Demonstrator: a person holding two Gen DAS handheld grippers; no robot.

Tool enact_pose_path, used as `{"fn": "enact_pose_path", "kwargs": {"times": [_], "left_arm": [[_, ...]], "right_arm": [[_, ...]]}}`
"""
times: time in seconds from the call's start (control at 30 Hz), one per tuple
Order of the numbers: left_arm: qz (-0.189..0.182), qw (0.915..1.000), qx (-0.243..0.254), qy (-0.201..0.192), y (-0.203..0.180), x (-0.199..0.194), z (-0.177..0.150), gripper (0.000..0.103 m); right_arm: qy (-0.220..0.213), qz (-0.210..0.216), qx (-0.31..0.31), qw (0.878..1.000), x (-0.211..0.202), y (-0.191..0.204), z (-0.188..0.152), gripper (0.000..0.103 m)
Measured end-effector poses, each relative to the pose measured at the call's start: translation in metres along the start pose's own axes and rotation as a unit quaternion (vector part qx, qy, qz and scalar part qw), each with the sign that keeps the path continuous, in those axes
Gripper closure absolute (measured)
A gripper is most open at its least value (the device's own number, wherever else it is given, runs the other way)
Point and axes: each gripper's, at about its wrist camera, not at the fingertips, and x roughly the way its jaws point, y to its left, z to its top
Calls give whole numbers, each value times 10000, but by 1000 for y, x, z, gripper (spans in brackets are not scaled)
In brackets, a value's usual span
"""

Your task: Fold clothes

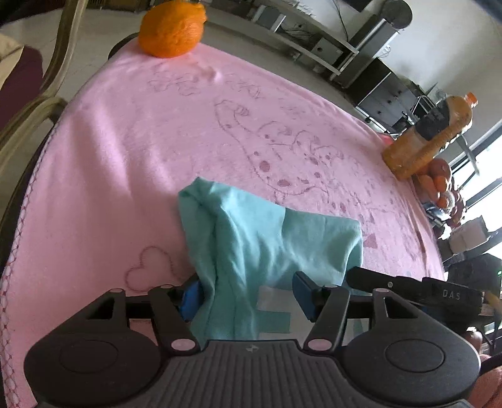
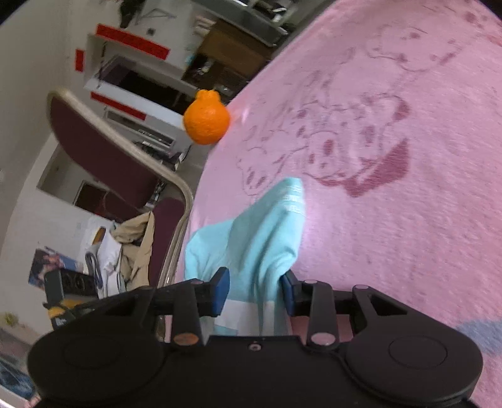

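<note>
My left claw (image 1: 248, 295) has its blue pads set wide, with the teal garment (image 1: 269, 238) bunched between them. The left pad is buried in a fold, but the right one stands clear of the cloth, so I judge this side apart and not clamped. My right claw (image 2: 254, 290) is narrower, with the same garment (image 2: 266, 238) passing between its pads. Whether those pads truly pinch it I cannot tell.

The garment is a soft, thin knit, crumpled into a loose tent, and it sits near me on the worktop's pink blanket (image 1: 125, 150). One stitched hem pokes up in the right view.

The risk is that a loose hold lets the slack cloth slide out mid-fold, or that my pads snag the fleecy blanket and drag it. That would roll the dimpled orange (image 1: 172, 28) at the far edge, or tip the juice bottle (image 1: 429, 138).
</note>
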Motion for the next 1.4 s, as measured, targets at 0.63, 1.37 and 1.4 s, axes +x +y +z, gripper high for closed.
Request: {"fn": "enact_pose_path", "kwargs": {"times": [0.63, 1.37, 1.4], "left_arm": [[1363, 9361, 1567, -2838, -172, -138, -87, 96], [-317, 9452, 2067, -2506, -390, 3, -94, 96], [-297, 9481, 2050, -2413, -391, 12, -91, 96]], "right_arm": [[-1892, -1359, -1754, 9565, -120, 132, -55, 98], [-3666, -3099, -1533, 8638, -365, 41, -45, 98], [-3609, -3140, -1475, 8657, -365, 32, -41, 98]]}}
